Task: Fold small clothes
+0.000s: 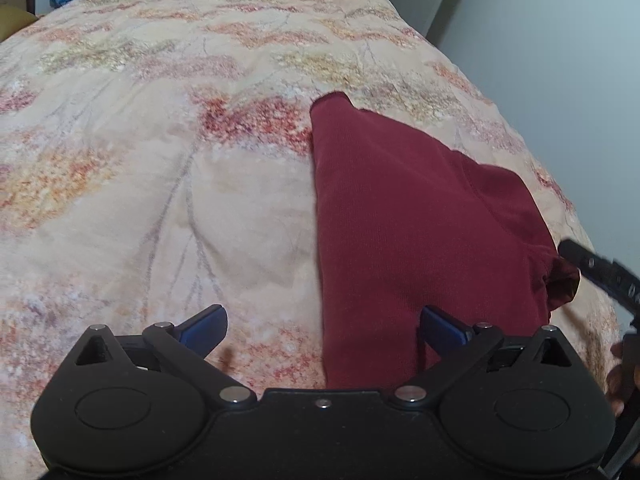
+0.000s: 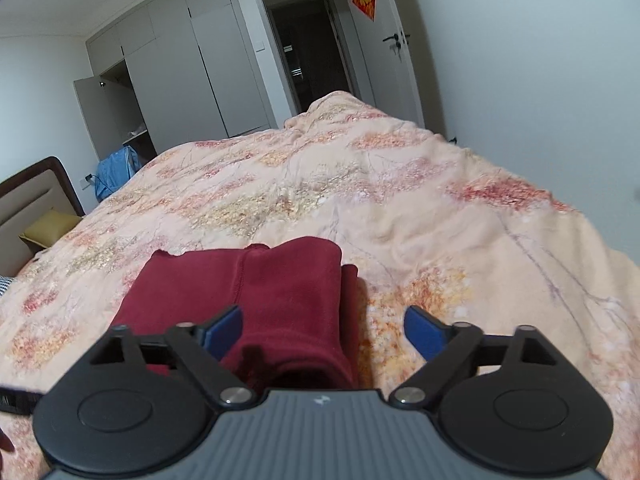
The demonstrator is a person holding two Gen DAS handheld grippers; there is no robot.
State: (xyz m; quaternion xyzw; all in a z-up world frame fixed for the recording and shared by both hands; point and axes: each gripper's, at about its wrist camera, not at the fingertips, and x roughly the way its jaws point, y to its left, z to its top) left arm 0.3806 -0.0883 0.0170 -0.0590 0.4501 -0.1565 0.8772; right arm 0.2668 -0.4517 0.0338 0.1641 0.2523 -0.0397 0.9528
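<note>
Your left gripper [image 1: 322,330] hangs spread wide over the near edge of the bed [image 1: 160,160], its right finger above the maroon garment [image 1: 400,220] and gripping nothing. Your right gripper [image 2: 322,330] is equally spread, with the garment's rolled sleeve end lying between its fingers, unpinched. The garment lies partly folded near the bed's near right side, probably so both tools can reach its edges. A yellow pillow [image 2: 50,230] and blue clothing [image 2: 116,168] sit well apart; nothing blocks you.
</note>
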